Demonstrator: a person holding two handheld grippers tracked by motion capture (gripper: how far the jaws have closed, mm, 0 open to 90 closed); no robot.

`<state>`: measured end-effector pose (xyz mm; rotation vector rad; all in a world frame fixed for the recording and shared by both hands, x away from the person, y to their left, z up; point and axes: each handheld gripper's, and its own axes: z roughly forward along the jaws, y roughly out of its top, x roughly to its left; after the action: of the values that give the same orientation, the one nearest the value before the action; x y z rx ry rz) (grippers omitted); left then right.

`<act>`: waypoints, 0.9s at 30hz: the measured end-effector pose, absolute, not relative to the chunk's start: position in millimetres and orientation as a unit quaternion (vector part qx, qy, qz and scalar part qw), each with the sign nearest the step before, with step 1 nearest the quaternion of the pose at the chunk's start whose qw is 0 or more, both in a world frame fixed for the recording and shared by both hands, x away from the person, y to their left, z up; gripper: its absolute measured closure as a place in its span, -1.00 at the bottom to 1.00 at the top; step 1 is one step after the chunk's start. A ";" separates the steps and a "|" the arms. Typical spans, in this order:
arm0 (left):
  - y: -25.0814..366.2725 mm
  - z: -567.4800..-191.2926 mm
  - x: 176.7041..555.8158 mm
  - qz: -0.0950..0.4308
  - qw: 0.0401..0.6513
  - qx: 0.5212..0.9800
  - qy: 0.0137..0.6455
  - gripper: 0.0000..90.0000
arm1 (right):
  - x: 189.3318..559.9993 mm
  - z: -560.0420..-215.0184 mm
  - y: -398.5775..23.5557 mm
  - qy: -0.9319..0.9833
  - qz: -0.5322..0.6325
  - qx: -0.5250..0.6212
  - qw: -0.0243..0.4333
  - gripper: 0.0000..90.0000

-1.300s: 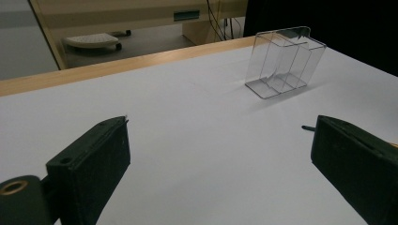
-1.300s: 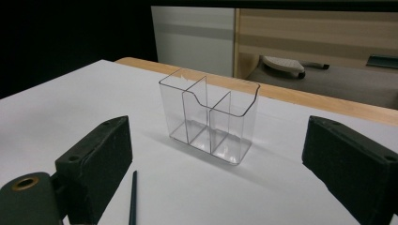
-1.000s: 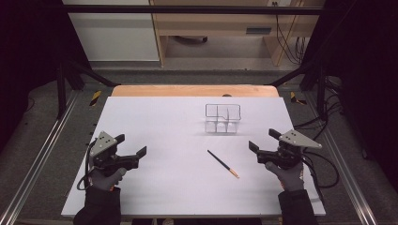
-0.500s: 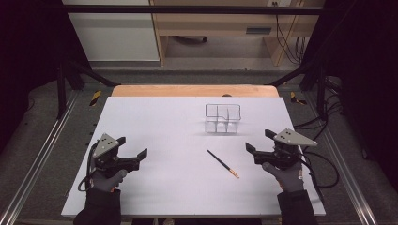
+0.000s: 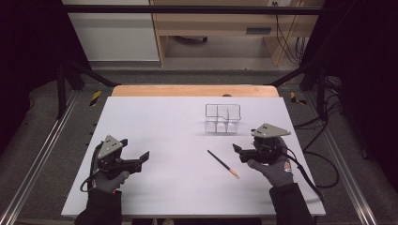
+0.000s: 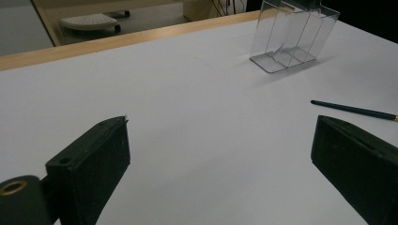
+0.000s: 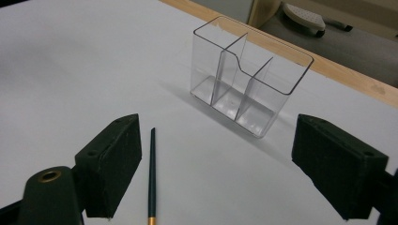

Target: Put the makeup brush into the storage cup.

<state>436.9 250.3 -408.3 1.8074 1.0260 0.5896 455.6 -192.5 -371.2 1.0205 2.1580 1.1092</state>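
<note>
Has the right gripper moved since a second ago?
Yes. The right gripper has slid left toward the pen, nearer the clear organizer; its jaws have just been closing slightly, nothing between them.

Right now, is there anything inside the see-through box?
No. The clear box stands upright on the white table, and its compartments look empty; you can see straight through to the bottom. The dark pencil lies flat on the table outside it.

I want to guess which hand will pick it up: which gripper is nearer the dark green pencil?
Right. The right gripper hovers just beside the pencil, jaws open. The left gripper sits far off, across the white table.
</note>
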 end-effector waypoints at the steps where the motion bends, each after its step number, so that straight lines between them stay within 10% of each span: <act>1: 250.5 -408.6 437.1 0.240 0.471 0.739 0.419 -0.91 | 457.2 -371.0 -190.0 0.797 0.403 0.375 0.249 -0.63; 27: 246.1 -413.9 438.3 0.235 0.453 0.754 0.414 -0.90 | 483.6 -391.2 -156.2 0.844 0.333 0.368 0.203 -0.62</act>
<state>438.3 246.1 -413.9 1.8622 1.0213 0.5811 483.6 -156.2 -391.2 1.0259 2.3560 0.9287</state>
